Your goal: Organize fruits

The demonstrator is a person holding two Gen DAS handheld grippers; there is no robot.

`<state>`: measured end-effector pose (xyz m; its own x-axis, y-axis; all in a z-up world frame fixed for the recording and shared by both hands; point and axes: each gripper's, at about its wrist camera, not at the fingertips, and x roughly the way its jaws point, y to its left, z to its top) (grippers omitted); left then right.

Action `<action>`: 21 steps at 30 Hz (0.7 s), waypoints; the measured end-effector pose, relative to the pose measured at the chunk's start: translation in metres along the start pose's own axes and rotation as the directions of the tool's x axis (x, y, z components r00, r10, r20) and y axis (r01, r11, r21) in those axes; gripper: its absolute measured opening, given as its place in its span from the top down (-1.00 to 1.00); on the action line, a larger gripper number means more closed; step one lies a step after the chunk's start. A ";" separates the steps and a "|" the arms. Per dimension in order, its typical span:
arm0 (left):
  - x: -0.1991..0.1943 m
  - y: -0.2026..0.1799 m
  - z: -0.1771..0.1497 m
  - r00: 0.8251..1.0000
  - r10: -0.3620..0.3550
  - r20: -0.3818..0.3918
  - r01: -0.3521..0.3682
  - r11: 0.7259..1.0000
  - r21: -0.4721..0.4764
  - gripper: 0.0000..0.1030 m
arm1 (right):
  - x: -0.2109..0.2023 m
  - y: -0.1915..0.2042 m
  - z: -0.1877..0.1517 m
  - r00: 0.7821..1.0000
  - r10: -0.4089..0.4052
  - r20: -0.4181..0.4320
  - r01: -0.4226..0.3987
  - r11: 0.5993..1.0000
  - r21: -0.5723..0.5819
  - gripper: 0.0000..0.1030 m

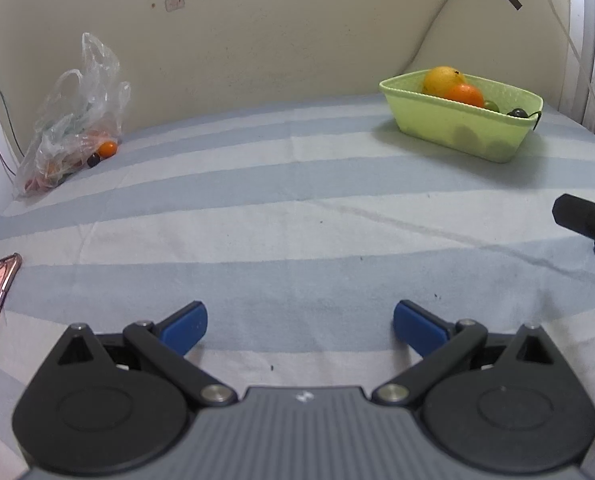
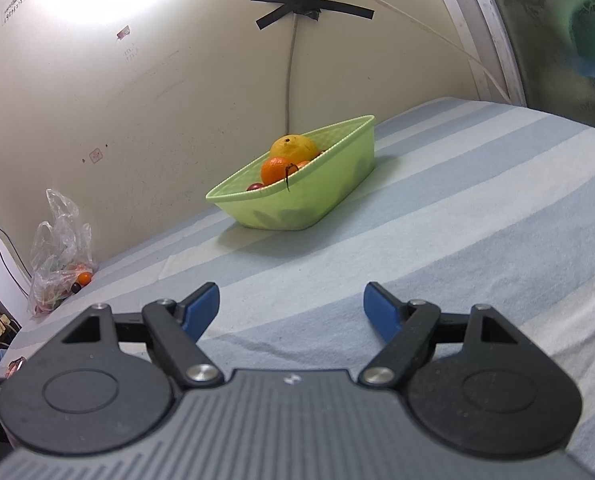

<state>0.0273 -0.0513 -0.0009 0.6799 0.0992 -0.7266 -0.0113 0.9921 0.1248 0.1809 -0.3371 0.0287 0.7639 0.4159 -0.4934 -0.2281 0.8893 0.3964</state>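
Left wrist: left gripper [image 1: 299,324] jaws apart, empty, over striped cloth [image 1: 297,216]. Basket [image 1: 461,128] at 1 o'clock holds several fruits; bag [image 1: 71,128] at 10 o'clock keeps more, so sorting looks partly done. Right wrist: right gripper [image 2: 291,307] spread, empty. Basket [image 2: 297,192] at 12, long axis running 8-to-2; bag [image 2: 61,248] at 9.

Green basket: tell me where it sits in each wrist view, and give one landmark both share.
Left wrist: green basket upper right, by the wall.
Right wrist: green basket centre, above the open fingers.
Shared landmark: clear plastic bag at far left against the wall.
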 end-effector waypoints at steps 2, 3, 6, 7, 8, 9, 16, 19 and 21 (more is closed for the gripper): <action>0.001 0.004 0.001 1.000 -0.018 -0.015 0.017 1.000 -0.023 -1.00 | 0.000 0.000 0.000 1.000 0.000 -0.001 0.000 1.000 0.000 -0.57; 0.003 0.007 0.001 0.999 -0.031 -0.025 0.030 0.999 -0.042 -1.00 | 0.000 0.000 0.000 1.000 0.000 -0.001 0.000 1.000 -0.001 -0.57; 0.005 0.013 0.002 0.998 -0.058 -0.037 0.055 0.996 -0.077 -1.00 | 0.000 0.000 0.000 1.000 0.000 0.000 0.000 1.000 0.000 -0.57; 0.005 0.013 0.001 0.998 -0.057 -0.037 0.054 0.995 -0.078 -1.00 | 0.000 0.000 0.000 1.000 -0.001 0.000 0.001 1.000 0.000 -0.57; 0.005 0.012 0.001 0.998 -0.054 -0.035 0.051 0.996 -0.074 -1.00 | 0.000 0.000 0.000 1.000 -0.001 -0.001 0.001 1.000 0.001 -0.57; 0.004 0.010 0.000 0.998 -0.048 -0.033 0.045 0.997 -0.069 -1.00 | 0.000 0.000 0.000 1.000 -0.001 -0.001 0.001 1.000 0.001 -0.57; 0.000 -0.001 -0.001 1.000 0.005 -0.002 -0.005 1.000 0.005 -1.00 | 0.000 0.000 -0.001 1.000 0.003 -0.003 -0.003 1.000 0.003 -0.58; 0.001 -0.002 0.001 1.000 0.006 0.002 -0.006 1.000 0.016 -1.00 | 0.000 0.000 -0.001 1.000 0.006 -0.005 -0.006 1.000 0.005 -0.58; 0.001 0.000 0.002 1.000 -0.001 -0.002 0.001 1.000 0.010 -1.00 | 0.001 -0.001 0.000 1.000 0.009 -0.006 -0.009 1.000 0.007 -0.58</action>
<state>0.0294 -0.0516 -0.0007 0.6782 0.0986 -0.7282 -0.0037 0.9914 0.1308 0.1814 -0.3376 0.0278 0.7579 0.4254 -0.4945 -0.2309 0.8840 0.4065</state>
